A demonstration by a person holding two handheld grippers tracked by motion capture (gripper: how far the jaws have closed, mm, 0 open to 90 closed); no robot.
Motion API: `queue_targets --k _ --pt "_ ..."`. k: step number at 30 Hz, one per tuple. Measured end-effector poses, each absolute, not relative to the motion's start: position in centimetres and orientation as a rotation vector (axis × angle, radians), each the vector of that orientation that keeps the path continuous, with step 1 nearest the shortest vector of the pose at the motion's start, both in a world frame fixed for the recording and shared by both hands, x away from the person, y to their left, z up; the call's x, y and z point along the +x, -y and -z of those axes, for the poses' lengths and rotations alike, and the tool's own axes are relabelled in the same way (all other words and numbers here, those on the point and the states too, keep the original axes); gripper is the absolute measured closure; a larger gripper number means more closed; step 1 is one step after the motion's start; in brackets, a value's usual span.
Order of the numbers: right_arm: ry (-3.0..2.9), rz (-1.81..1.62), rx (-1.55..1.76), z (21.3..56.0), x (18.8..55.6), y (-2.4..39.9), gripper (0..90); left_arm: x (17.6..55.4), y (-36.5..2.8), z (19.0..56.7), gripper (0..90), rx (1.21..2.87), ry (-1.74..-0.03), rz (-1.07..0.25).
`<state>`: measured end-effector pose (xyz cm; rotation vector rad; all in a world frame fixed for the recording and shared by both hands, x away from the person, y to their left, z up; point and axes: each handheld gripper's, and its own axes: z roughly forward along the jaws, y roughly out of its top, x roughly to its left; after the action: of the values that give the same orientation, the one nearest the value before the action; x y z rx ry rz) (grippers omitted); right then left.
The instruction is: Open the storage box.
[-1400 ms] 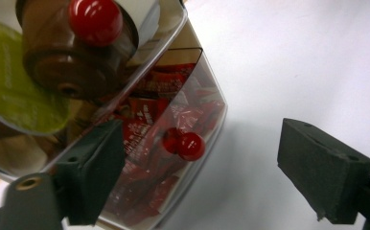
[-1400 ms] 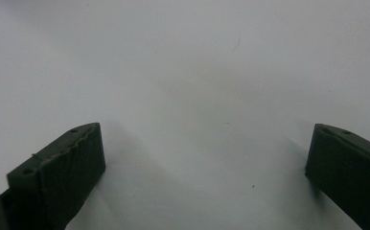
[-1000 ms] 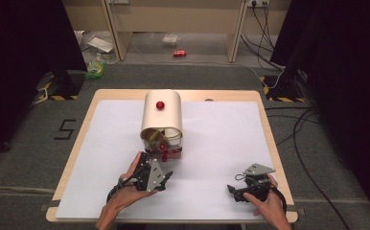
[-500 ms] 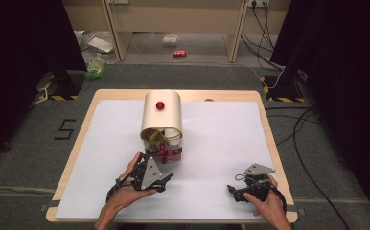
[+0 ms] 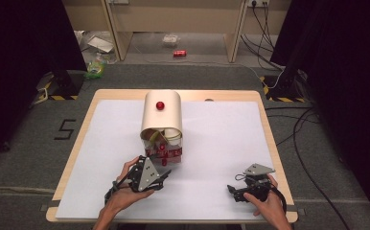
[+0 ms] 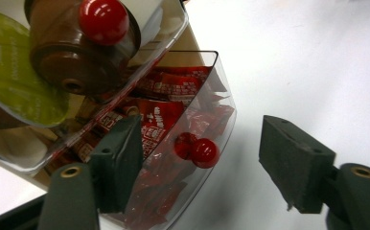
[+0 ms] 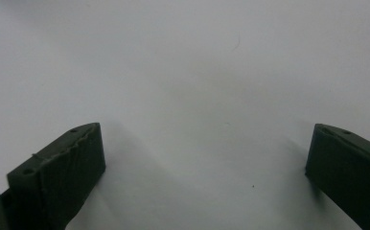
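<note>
- Your left gripper (image 6: 200,158): fingers (image 6: 118,160) have just been closing but remain spread; the small red knob (image 6: 204,152) on the clear drawer (image 6: 207,110) sits between them, untouched by either pad.
- Knob lies straight ahead of your left fingers, nearer the left pad; drawer front faces you, full of red packets (image 6: 164,120).
- Drawer belongs to the arch-topped dispenser (image 5: 161,112), mid-bench towards the far edge.
- Your left gripper is the nearer one.
- Right gripper (image 5: 238,190): fingers spread wide, pinching nothing, resting near the bench (image 5: 221,129) front right corner, well apart from the dispenser.
</note>
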<state>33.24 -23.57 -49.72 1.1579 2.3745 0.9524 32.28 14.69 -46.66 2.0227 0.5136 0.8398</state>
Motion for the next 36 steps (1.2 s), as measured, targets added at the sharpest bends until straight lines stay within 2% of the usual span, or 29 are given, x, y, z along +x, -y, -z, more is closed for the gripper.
queue_targets --k 4,7,12,26,36 --pt "-2.376 -0.951 1.16 49.7 33.2 23.6 0.3 32.2 -14.9 46.6 36.8 2.021 -0.514 -0.845" --pt "-2.376 -0.951 1.16 49.7 33.2 23.6 0.3 32.1 -15.0 46.4 47.6 2.016 -0.532 -0.868" --pt "-2.376 -0.951 1.158 49.7 33.2 23.6 0.3 31.9 -15.3 46.3 55.9 2.011 -0.534 -0.863" --pt "-2.376 -0.952 1.159 49.7 33.2 23.6 0.3 31.2 -15.6 46.2 64.6 2.048 -0.545 -0.829" --pt "-2.376 -0.952 1.158 49.7 33.2 23.6 0.3 30.5 -15.8 46.3 66.8 2.047 -0.539 -0.811"
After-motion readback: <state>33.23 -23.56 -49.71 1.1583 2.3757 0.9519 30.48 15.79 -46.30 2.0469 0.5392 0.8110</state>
